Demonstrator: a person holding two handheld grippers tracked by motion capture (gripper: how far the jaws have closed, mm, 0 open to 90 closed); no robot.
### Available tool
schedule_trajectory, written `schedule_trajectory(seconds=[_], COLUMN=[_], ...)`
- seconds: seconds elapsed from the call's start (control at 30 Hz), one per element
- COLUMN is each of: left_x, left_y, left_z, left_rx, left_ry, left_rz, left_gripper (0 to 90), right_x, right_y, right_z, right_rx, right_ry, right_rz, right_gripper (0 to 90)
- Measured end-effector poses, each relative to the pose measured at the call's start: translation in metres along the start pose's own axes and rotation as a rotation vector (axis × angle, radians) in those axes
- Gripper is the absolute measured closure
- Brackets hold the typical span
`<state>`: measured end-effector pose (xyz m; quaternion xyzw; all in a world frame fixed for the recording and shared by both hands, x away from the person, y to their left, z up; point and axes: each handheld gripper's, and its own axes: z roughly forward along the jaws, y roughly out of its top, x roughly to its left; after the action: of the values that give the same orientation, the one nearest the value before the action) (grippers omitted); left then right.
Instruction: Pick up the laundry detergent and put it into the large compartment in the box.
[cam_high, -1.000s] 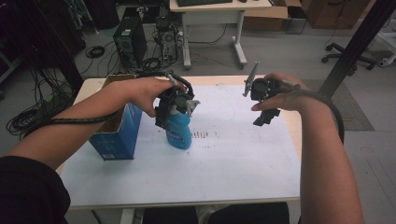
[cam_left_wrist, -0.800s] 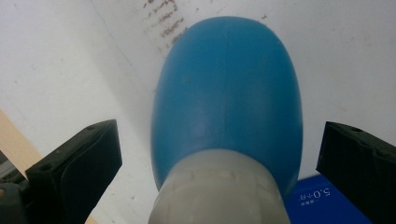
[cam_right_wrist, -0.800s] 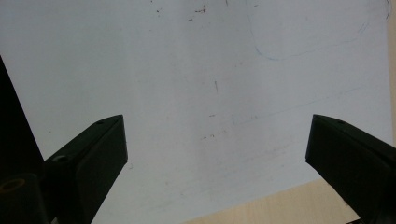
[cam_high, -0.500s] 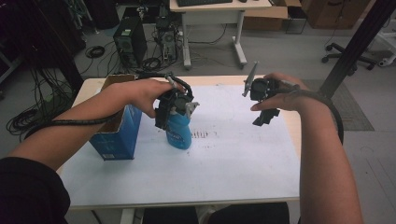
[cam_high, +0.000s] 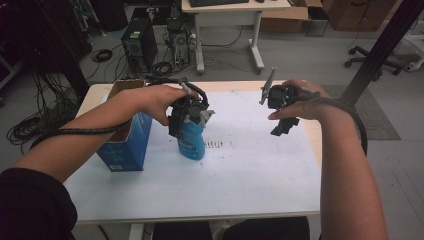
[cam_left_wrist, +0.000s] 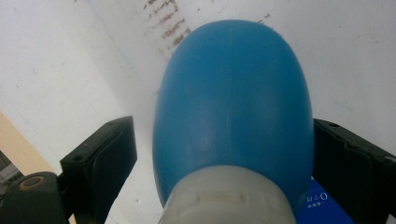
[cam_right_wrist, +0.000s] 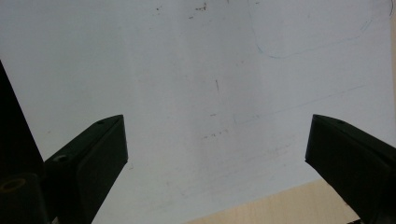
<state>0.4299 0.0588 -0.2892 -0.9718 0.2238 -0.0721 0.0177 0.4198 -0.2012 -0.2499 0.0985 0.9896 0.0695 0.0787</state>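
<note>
A blue bottle (cam_high: 193, 144) with a pale neck stands upright on the white sheet (cam_high: 235, 190). My left gripper (cam_high: 188, 119) comes down over its top, and its jaws have just been closing around the bottle (cam_left_wrist: 233, 102). In the left gripper view the right jaw lies against the bottle's side, while a narrow gap still separates the left jaw from it. My right gripper (cam_high: 283, 125) hangs above the right part of the table, apart from the bottle. In the right gripper view the right gripper (cam_right_wrist: 215, 135) is open over bare white sheet, with nothing between its fingers.
A blue cardboard box (cam_high: 125, 147) with an open top stands just left of the bottle, under my left forearm. Faint pen marks (cam_high: 214, 144) lie on the sheet beside the bottle. The wooden table edge (cam_right_wrist: 289, 205) shows below the right gripper.
</note>
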Motion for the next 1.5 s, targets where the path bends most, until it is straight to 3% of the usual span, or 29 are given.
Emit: schedule_trajectory(seconds=[0.77,1.23,1.5], left_x=[0.0028,0.0035,0.0036], left_y=[0.0018,0.0033,0.0021], left_z=[0.0002,0.004,0.0042], left_rx=[0.019,0.022,0.011], left_ry=[-0.015,-0.046,-0.049], left_rz=[0.027,0.046,0.053], left_gripper=[25.6,35.4,36.5], right_x=[-0.0001,-0.0003,-0.0001], right_y=[-0.0023,-0.0035,-0.0045], right_z=[0.0019,0.0042,0.0057], right_rx=[0.001,-0.001,-0.006], right_ry=[0.001,0.005,0.005], right_rz=[0.006,0.004,0.012], right_gripper=[5.5,5.5,5.5])
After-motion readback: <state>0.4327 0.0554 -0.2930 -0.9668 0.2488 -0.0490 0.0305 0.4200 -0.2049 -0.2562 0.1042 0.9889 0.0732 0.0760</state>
